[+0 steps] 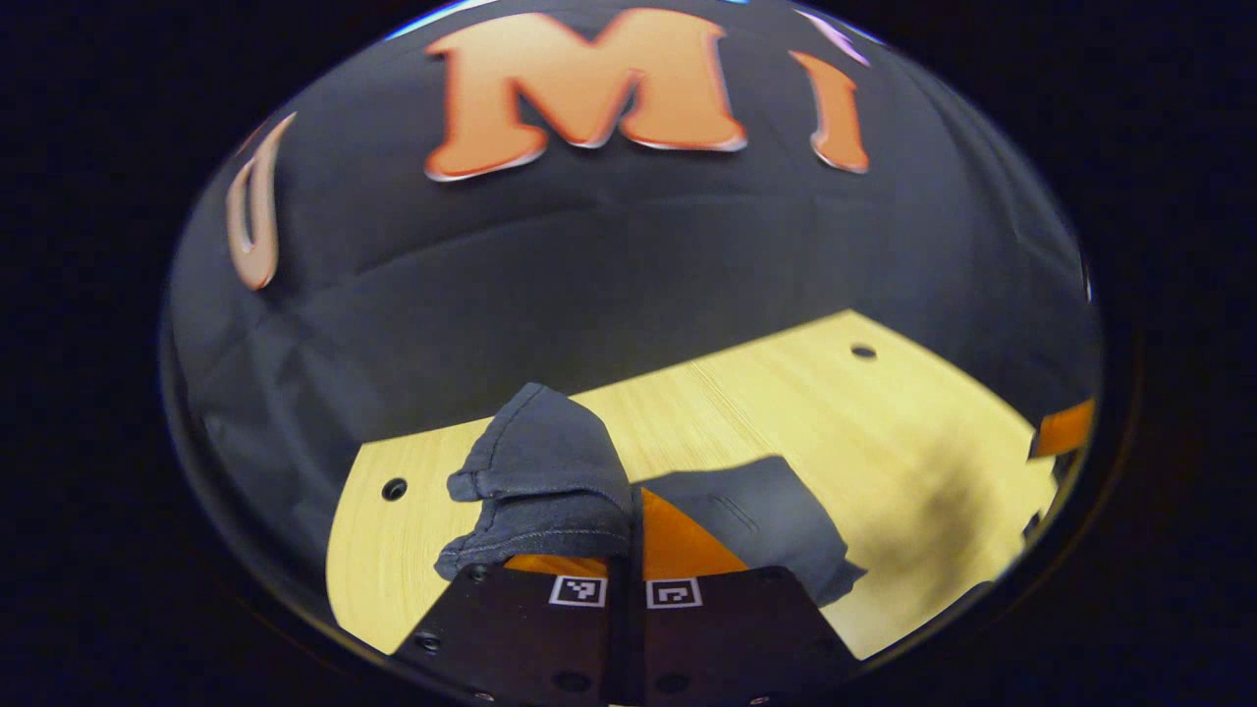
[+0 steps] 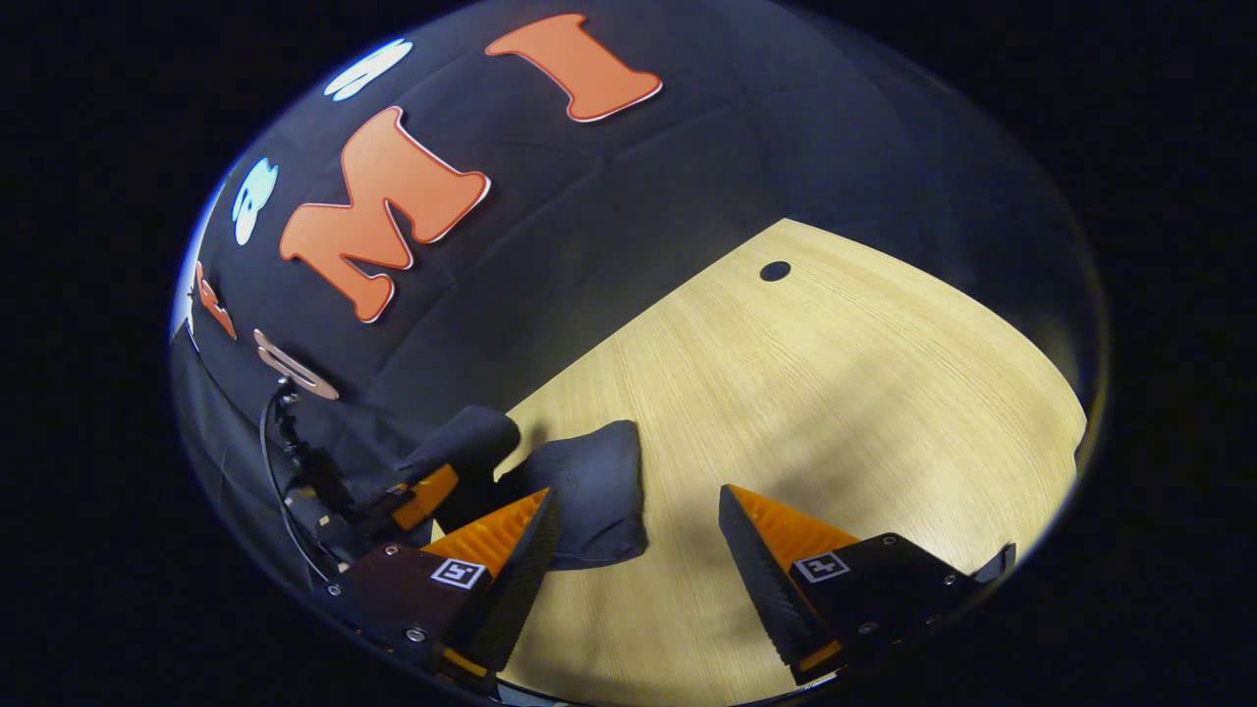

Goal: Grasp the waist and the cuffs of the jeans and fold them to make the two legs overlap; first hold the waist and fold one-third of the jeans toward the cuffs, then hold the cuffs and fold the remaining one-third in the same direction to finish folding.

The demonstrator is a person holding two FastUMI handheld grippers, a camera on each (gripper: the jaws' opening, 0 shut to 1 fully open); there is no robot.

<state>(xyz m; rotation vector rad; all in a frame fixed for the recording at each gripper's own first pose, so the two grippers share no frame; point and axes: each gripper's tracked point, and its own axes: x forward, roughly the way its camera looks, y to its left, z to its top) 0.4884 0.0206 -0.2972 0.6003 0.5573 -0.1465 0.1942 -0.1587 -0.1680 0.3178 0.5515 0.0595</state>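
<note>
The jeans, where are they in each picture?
Left gripper view: the jeans bunch up low in the middle, pinched in the left hand-held gripper, with more cloth lying to the right.
Right gripper view: the jeans sit low and left of centre, beside the open right hand-held gripper.
Shared landmark: the wooden table with its small round hole.

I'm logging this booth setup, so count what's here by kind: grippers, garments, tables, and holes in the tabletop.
Grippers: 2, the left gripper pinching cloth and the right gripper with its jaws apart over bare wood.
Garments: 1, the dark jeans.
Tables: 1, the wooden table.
Holes in the tabletop: 2, one hole and another hole.
Total: 6
</note>
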